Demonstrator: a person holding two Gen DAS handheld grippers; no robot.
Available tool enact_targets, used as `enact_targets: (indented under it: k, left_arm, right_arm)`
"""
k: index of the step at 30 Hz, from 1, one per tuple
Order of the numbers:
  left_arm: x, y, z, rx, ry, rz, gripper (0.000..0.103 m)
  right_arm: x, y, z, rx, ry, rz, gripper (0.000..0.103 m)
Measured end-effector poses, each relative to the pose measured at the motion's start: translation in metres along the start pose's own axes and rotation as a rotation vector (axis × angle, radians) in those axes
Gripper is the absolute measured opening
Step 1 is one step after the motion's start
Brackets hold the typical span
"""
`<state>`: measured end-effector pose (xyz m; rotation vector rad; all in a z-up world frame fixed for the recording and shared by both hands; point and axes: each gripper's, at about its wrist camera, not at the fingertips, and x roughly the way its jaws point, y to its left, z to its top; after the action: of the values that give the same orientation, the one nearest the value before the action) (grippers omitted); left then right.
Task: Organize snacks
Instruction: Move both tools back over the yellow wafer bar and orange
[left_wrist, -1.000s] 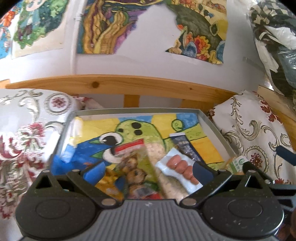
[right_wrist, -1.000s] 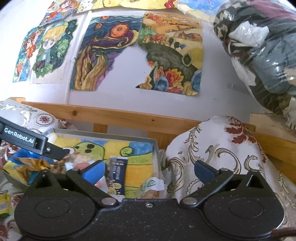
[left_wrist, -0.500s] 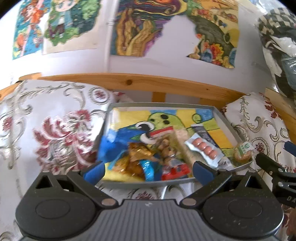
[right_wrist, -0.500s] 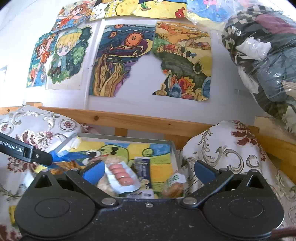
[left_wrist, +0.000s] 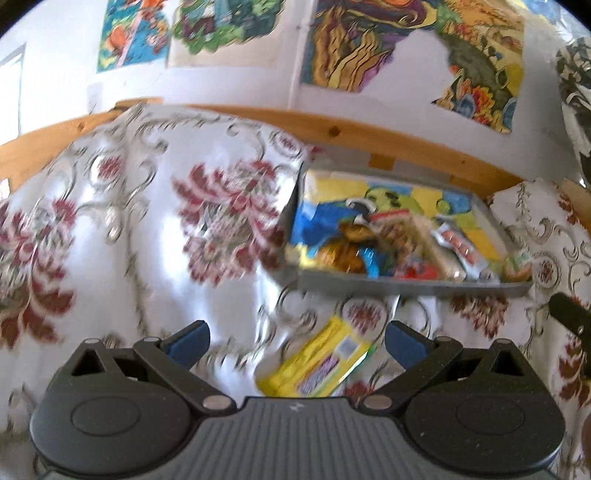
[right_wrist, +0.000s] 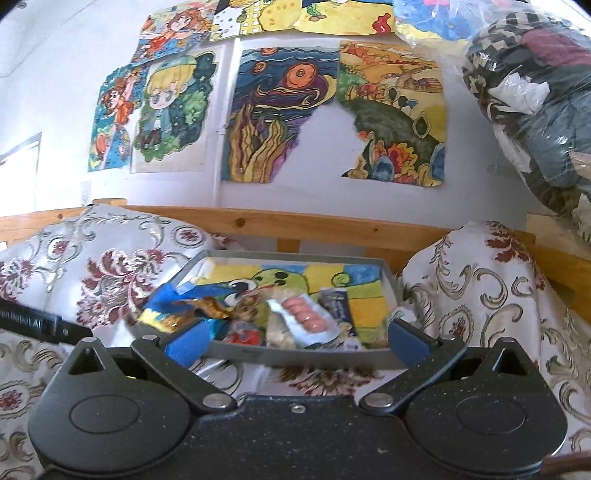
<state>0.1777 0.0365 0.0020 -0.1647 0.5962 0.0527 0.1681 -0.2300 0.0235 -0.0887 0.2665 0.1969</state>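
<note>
The left gripper (left_wrist: 296, 341) is spread wide and empty above a yellow snack packet (left_wrist: 317, 365) lying on the floral cloth (left_wrist: 155, 236). Farther right sits a grey tray (left_wrist: 413, 286) piled with snacks. The right gripper (right_wrist: 297, 341) is also spread wide and empty, near the tray's front rim; a sausage packet (right_wrist: 304, 321) lies among the snacks
</note>
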Motion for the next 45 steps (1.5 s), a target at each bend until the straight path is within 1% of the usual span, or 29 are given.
enact_targets:
  k: [4,7,10,15,21,27,40,45]
  left_arm:
    - [-0.008,0.008,-0.020,-0.012,0.020,0.007,0.103]
    - [-0.012,0.009,-0.038,0.007,0.044,0.012,0.103]
    - [-0.018,0.012,-0.055,0.020,0.065,0.017,0.103]
    - [-0.024,0.020,-0.072,0.012,0.102,0.038,0.103]
    - [-0.026,0.028,-0.079,-0.008,0.126,0.064,0.103]
    - [-0.028,0.027,-0.082,0.013,0.142,0.065,0.103]
    - [-0.027,0.030,-0.081,0.039,0.156,0.085,0.102]
    - [-0.024,0.031,-0.079,0.053,0.158,0.090,0.103]
  right_arm:
    - [-0.011,0.007,-0.007,0.010,0.035,0.023,0.102]
    - [-0.017,0.014,-0.016,0.035,0.086,0.064,0.102]
    - [-0.023,0.021,-0.025,0.034,0.132,0.078,0.102]
    - [-0.028,0.029,-0.035,0.044,0.192,0.113,0.102]
    - [-0.028,0.035,-0.048,0.060,0.269,0.129,0.102]
    - [-0.024,0.043,-0.061,0.052,0.333,0.139,0.102]
    - [-0.018,0.053,-0.072,0.056,0.402,0.184,0.102]
    - [-0.015,0.058,-0.075,0.050,0.413,0.202,0.102]
